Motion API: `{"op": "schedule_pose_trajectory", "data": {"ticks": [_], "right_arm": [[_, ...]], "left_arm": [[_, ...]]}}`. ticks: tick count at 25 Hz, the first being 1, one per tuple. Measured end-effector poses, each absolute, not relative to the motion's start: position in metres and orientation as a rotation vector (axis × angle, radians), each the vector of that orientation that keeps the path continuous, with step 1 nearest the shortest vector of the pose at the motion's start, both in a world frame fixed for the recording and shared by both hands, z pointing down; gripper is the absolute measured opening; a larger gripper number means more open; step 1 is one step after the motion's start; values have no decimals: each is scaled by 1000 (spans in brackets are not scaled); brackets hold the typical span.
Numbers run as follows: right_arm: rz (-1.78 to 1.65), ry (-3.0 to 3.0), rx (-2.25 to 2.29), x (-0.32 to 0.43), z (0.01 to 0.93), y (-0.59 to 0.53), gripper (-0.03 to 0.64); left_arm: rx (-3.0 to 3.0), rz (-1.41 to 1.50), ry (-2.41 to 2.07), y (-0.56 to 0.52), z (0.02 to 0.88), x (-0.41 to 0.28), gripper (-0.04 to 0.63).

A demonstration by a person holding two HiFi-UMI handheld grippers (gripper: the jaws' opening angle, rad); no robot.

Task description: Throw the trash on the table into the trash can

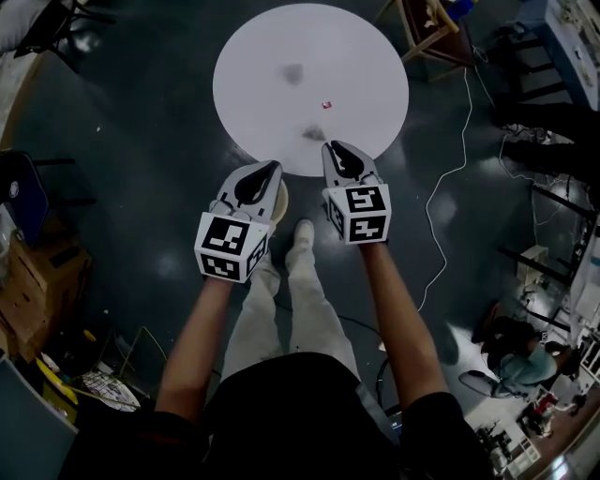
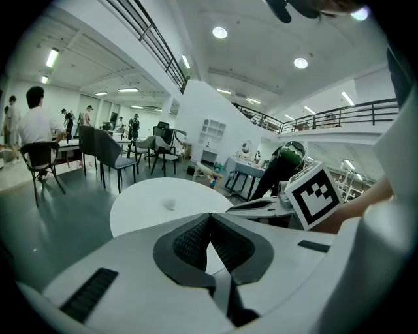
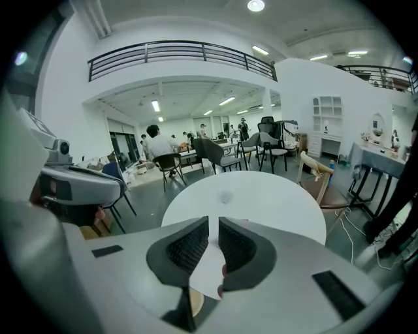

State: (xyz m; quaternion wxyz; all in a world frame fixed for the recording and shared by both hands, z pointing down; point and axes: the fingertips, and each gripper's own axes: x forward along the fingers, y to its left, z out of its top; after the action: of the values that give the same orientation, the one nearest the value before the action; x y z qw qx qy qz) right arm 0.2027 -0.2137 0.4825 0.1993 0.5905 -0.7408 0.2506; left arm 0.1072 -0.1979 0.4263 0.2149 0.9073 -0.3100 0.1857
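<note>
Head view: I note a crumpled wad of trash on the table, just ahead of the right gripper. I judge it light, soft and crushable, best pinched across its bulk. Left gripper view: the left gripper has its jaws together and holds nothing. Right gripper view: the jaws are barely parted, with nothing between them.

Surroundings: open hall with dark floor, furniture and cabling.
A white cable runs in loops over the dark floor to the right of the right gripper. A wooden chair stands ahead of that gripper and to its right. A blue chair and brown boxes sit well to the left of the left gripper, the boxes nearer the person. Far ahead of the right gripper, a seated person in a white top faces away. A railed balcony spans the wall above, and a white shelf unit stands off to the right.
</note>
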Motion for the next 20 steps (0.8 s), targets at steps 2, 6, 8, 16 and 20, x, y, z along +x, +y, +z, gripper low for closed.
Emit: {"op": "schedule_pose_trajectory", "data": {"ticks": [2, 6, 8, 16, 20], "right_arm": [[725, -2074, 1610, 203, 497, -216, 84], [711, -2068, 1536, 197, 522, -226, 121], [696, -2055, 1508, 195, 536, -230, 133], [670, -1979, 1474, 197, 588, -251, 144], [675, -1959, 1464, 197, 605, -254, 135]], "left_arm": [[2499, 513, -868, -200, 439, 107, 15], [2482, 499, -896, -206, 461, 104, 15], [2472, 495, -908, -208, 472, 104, 15], [2441, 495, -928, -216, 511, 105, 15], [2424, 493, -932, -218, 526, 106, 15]]}}
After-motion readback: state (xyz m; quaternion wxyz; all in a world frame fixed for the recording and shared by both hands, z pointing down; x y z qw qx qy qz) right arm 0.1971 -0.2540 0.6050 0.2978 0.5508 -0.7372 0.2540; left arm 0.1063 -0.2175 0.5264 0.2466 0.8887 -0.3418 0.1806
